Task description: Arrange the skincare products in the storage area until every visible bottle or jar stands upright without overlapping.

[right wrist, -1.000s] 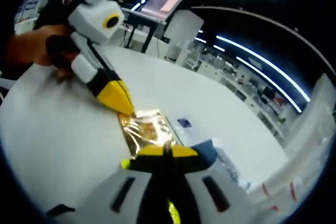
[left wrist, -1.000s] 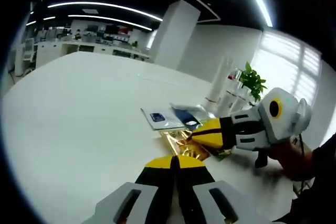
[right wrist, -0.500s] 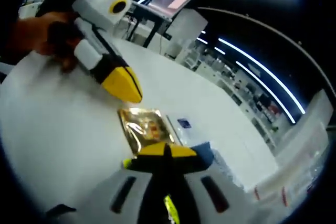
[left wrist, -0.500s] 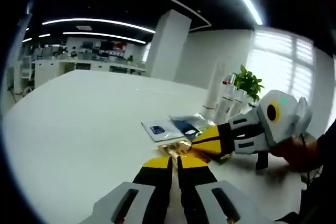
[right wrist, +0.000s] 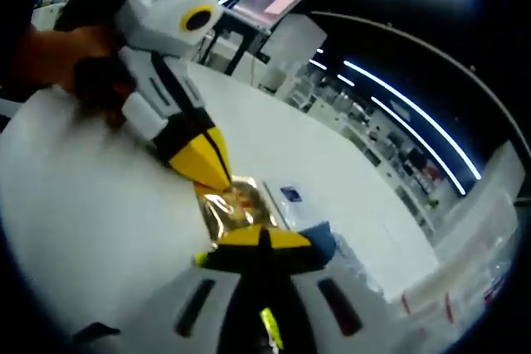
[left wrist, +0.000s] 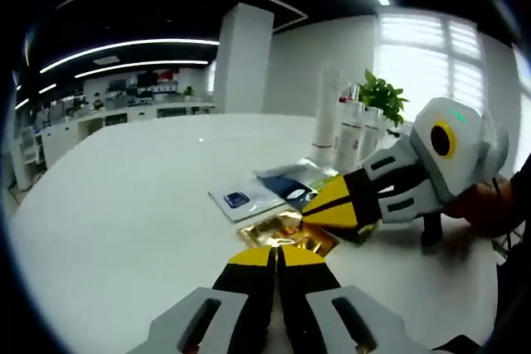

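Gold crinkled foil sachet lies flat on white table, beside white and blue sachets. Left gripper and right gripper, jaws closed and empty, converge on it, probably to pin it.

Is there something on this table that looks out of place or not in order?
Yes. The flat sachets lie in a loose, overlapping heap: the gold packet beside the white one and the dark blue one. Both grippers, left and right, are shut at the gold packet.
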{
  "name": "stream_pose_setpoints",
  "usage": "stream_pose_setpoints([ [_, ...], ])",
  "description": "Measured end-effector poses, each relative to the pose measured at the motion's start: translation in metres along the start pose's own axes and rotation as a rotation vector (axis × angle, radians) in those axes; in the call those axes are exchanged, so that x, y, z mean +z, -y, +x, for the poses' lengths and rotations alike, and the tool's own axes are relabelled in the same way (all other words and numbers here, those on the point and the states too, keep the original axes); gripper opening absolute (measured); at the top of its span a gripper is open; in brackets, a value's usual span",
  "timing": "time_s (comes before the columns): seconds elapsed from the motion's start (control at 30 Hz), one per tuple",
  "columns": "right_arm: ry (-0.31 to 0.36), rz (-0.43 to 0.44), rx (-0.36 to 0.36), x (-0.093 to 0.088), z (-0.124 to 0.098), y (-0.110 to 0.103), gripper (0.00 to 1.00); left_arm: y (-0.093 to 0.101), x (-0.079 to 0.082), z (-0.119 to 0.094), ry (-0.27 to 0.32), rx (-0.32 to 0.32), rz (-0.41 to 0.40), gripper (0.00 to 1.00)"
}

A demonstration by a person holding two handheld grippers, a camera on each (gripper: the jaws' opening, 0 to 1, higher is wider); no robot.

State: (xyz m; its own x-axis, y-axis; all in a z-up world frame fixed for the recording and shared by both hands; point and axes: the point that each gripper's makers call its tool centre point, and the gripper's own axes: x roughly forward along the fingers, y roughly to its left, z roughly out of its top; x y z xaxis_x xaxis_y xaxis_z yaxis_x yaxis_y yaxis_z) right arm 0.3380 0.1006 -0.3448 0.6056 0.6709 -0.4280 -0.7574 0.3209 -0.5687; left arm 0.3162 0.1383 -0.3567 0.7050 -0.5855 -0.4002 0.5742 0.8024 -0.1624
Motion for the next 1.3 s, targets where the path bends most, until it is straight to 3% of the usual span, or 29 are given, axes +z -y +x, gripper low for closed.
stream_pose_setpoints([
  [0.17,0.004,0.000,0.003,0.001,-0.001,-0.001,0.00,-0.001,0.000,0.001,0.009,0.008,0.003,0.01],
  [0.5,0.009,0.005,0.003,0.001,-0.002,-0.003,0.00,0.001,0.001,0.001,0.030,0.029,0.102,0.02],
  [0.73,0.014,0.023,-0.002,0.002,-0.004,-0.002,0.00,0.001,0.001,0.002,0.030,0.031,0.112,0.02],
  [0.9,0.027,0.035,-0.041,0.002,-0.008,0.010,0.00,0.001,0.001,0.002,0.031,0.034,0.119,0.02],
  [1.1,-0.022,0.052,-0.062,-0.017,-0.006,0.022,0.00,0.000,0.001,0.002,0.031,0.036,0.124,0.02],
  [1.3,-0.027,0.061,-0.073,-0.017,-0.005,0.026,0.00,0.000,0.002,0.002,0.033,0.036,0.127,0.02],
])
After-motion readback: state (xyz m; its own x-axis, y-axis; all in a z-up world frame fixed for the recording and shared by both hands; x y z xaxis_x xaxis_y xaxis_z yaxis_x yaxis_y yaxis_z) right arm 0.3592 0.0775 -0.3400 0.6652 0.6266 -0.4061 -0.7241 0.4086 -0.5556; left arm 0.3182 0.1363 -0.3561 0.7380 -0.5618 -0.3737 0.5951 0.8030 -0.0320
